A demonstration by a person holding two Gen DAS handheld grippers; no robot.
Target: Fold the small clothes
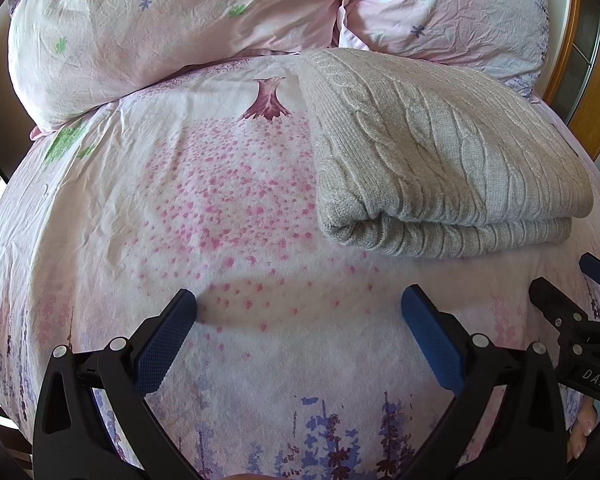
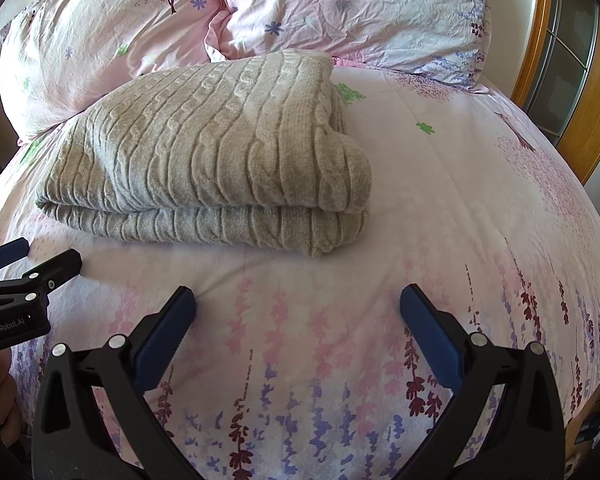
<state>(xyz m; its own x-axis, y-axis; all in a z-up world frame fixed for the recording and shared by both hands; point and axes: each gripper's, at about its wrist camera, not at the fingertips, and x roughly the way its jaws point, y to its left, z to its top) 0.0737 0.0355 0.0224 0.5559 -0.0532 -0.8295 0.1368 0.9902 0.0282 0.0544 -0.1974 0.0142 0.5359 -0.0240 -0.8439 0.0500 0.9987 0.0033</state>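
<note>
A beige cable-knit sweater point(image 1: 432, 156) lies folded in a thick rectangle on the pink floral bed sheet point(image 1: 228, 208). It also shows in the right wrist view point(image 2: 220, 152). My left gripper point(image 1: 300, 312) is open and empty, low over the sheet, in front and left of the sweater. My right gripper point(image 2: 298, 308) is open and empty, in front and right of the sweater. Neither touches the sweater. The right gripper shows at the right edge of the left wrist view point(image 1: 572, 292). The left gripper shows at the left edge of the right wrist view point(image 2: 32, 264).
Two pink floral pillows point(image 1: 152, 40) point(image 1: 448, 8) lean at the head of the bed, right behind the sweater. A wooden bed frame point(image 2: 540, 32) and a cabinet stand to the right. The bed's front edge lies below the grippers.
</note>
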